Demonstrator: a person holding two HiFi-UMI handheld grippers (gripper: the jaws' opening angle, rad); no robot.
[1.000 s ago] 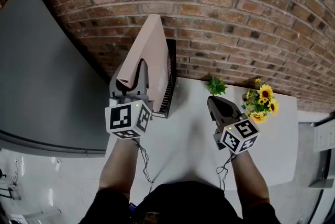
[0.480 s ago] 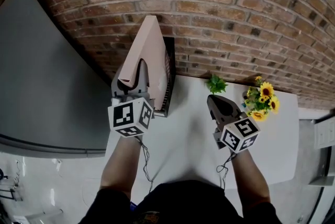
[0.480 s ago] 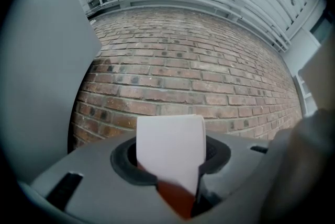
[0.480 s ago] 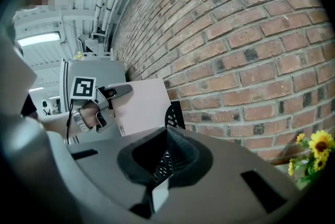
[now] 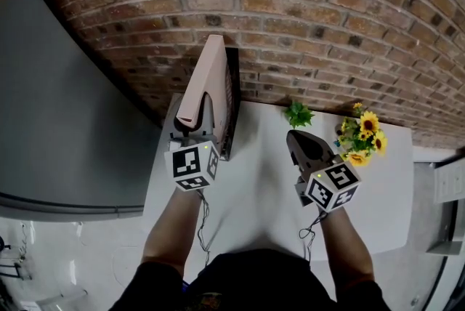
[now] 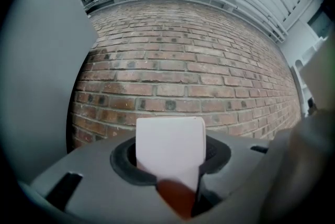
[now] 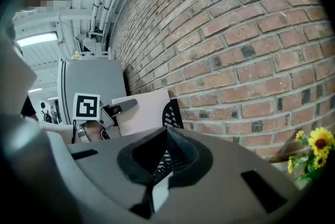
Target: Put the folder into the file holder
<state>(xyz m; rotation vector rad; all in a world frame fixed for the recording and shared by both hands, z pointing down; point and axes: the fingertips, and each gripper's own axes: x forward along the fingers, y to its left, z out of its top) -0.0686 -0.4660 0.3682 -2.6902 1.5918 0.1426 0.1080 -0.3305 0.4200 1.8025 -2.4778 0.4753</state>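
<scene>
At centre left of the head view, the left claw [image 5: 193, 129] pinches the near edge of the pink folder [image 5: 211, 81]. It stands on edge at the black file holder [image 5: 232, 102] by the brick wall; whether its bottom sits inside I cannot tell. It looks light, thin and smooth, likely to bow or slip, so a low hold suits. Further right, the right claw [image 5: 296, 139] is pressed together, empty, over the tabletop [image 5: 254, 193].

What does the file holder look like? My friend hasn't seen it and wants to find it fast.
Find the brick wall, then the white table below it. At the table's back left corner stands the file holder: it is the only black, hole-patterned thing, right beside the plain pale pink folder.
</scene>
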